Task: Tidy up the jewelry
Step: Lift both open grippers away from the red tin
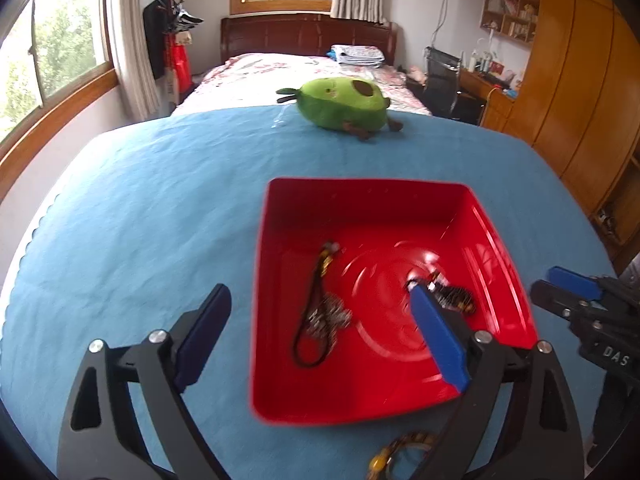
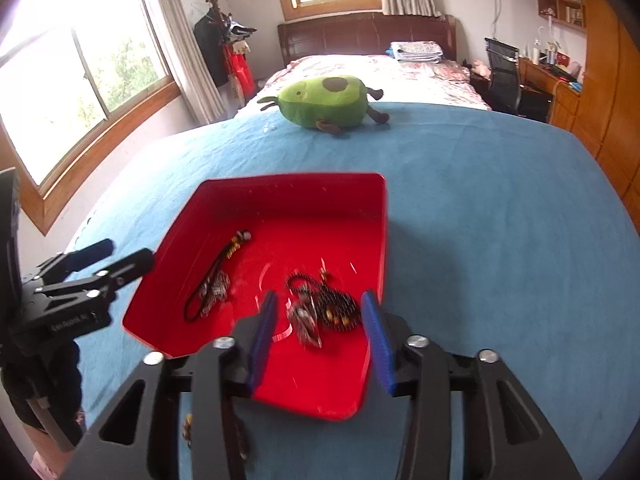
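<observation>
Below left gripper [image 1: 322,332], beaded bracelet [image 1: 400,454]; right view blurred

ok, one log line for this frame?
left gripper: open, empty | right gripper: open, empty | red tray: two jewelry pieces inside | beaded bracelet: outside tray

Left wrist view: yellow-beaded bracelet [image 1: 404,454] at six o'clock, cut off by the bottom edge and partly hidden behind the gripper frame. Dark beaded jewellery piece [image 1: 456,298] in the red square plastic tray [image 1: 360,404], partly covered by a blue finger pad [image 1: 438,338]. Right wrist view: silvery tangled jewellery [image 2: 306,320] motion-blurred, make-up indeterminate.
</observation>
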